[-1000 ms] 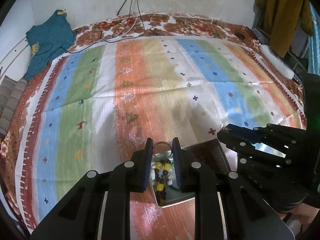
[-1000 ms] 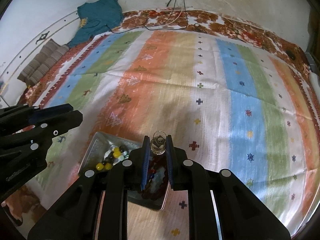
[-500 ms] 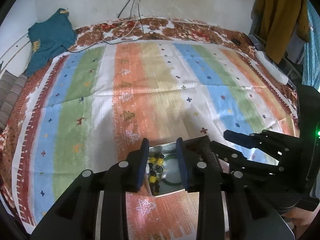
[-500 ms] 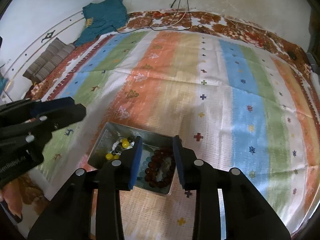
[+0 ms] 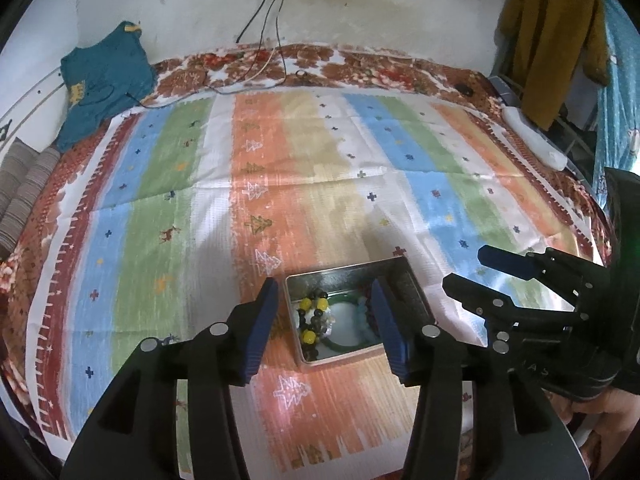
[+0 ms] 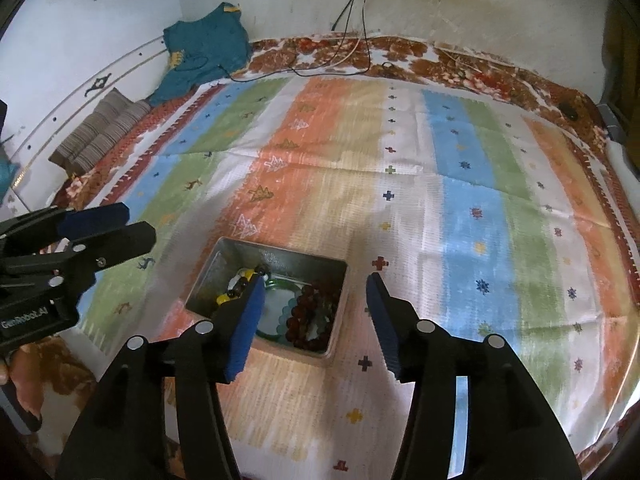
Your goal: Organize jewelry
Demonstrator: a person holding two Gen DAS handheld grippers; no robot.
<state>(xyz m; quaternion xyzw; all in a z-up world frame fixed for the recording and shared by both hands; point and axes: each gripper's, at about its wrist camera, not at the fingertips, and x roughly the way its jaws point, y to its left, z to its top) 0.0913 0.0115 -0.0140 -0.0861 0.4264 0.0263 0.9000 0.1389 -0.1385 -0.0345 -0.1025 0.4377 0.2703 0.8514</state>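
Note:
A metal tin [image 5: 340,270] [image 6: 280,254] sits on the striped cloth near its front edge. It holds a yellow-and-black bead bracelet [image 5: 310,316] [image 6: 236,286], a green bangle [image 5: 344,346] [image 6: 276,334] and a dark red bead bracelet [image 6: 310,316]. My left gripper [image 5: 326,300] hangs above the tin, its jaws opening with nothing between them. My right gripper [image 6: 316,288] also hovers over the tin, jaws opening and empty. Each gripper shows in the other's view, the right gripper [image 5: 476,270] at right and the left gripper [image 6: 132,224] at left.
The striped cloth [image 5: 320,168] covers a bed with a floral border. A teal shirt [image 5: 104,80] lies at the back left, cables [image 5: 264,68] trail from the wall, and a white power strip [image 5: 534,140] lies at the right edge. Folded striped fabric [image 6: 100,132] sits at the left.
Both grippers, each shut on a small metal ring over the tin a second ago, have opened wide and pulled back and up. The rings are no longer between the fingers.

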